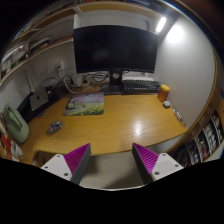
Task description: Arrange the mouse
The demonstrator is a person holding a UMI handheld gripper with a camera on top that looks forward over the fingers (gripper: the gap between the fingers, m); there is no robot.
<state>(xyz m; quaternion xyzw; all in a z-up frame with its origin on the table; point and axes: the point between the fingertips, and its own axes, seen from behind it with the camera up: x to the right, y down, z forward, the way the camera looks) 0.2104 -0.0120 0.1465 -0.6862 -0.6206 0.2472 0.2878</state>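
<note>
A small grey object point(55, 127), seemingly the mouse, lies on the wooden desk point(115, 125), left of and beyond my fingers. A colourful mouse pad point(85, 104) lies farther back, in front of the black monitor point(114, 47). My gripper point(111, 151) is held above the desk's near edge. Its two pink-padded fingers point(76, 157) stand wide apart with nothing between them. The mouse is well clear of both fingers.
A keyboard point(139, 86) sits under the monitor at the right. An orange cup point(164, 92) and a small white item point(168, 103) stand at the desk's right side. A green object point(15, 125) is at the left edge. Shelves with books point(205, 140) are at the right.
</note>
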